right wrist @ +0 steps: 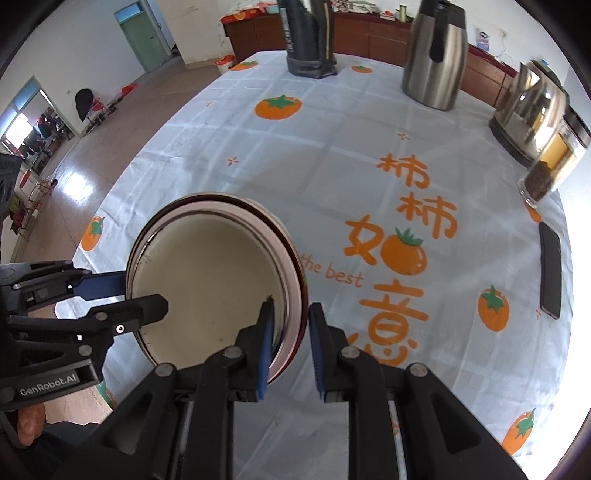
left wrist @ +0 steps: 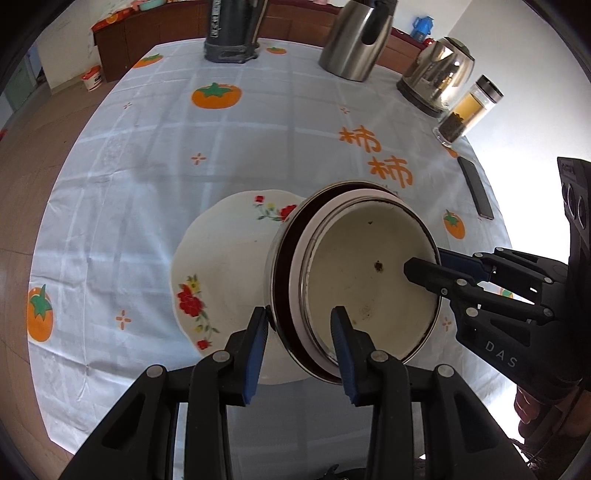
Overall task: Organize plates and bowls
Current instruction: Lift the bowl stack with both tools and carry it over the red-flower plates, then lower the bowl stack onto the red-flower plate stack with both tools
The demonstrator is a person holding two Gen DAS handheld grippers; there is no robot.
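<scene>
A cream enamel bowl with a dark rim is nested in another bowl, and the stack is held tilted above a white flowered plate on the table. My left gripper straddles the near rim of the bowls, one finger outside and one inside. My right gripper clamps the opposite rim, seen from the left wrist view with one finger inside the bowl. In the right wrist view the bowls hide the plate.
A dark thermos, a steel jug, an electric kettle and a glass tea bottle stand along the far edge. A black phone lies at the right. The tablecloth has persimmon prints.
</scene>
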